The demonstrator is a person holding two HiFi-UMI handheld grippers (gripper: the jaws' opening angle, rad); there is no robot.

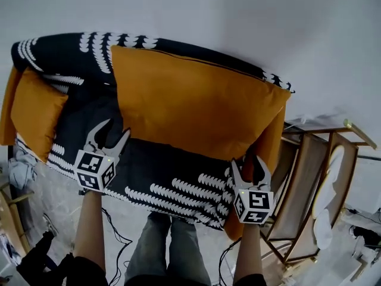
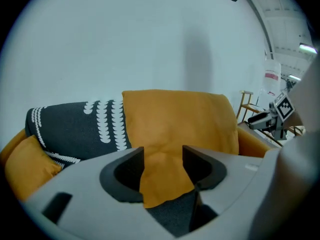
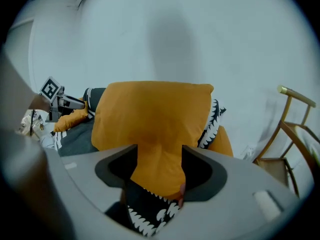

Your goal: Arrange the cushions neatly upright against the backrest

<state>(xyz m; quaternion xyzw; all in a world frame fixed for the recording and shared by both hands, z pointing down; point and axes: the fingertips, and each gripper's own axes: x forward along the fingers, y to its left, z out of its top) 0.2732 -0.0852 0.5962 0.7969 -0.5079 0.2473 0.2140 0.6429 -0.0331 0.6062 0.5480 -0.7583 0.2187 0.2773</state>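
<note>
Left gripper (image 1: pixel 116 128) and right gripper (image 1: pixel 247 163) angled down, jaws of both apart.
Two orange cushions: big cushion (image 1: pixel 196 103) upright, small cushion (image 1: pixel 37 117) at left.

We look down on a home-like living room: a patterned sofa (image 1: pixel 172 180) with orange cushions (image 1: pixel 190 103), plain white wall (image 1: pixel 238 16), wooden chairs (image 1: pixel 314 159) alongside.

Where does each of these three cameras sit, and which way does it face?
Head view: on the person's head, looking down at the sofa and big orange cushion; forearms, legs, left gripper and right gripper show.
Left gripper view: on the left gripper, facing the cushion along its jaws; the right gripper shows at right.
Right gripper view: on the right gripper, facing the cushion; the left gripper shows at left.
Shared: all see the cushion.
</note>
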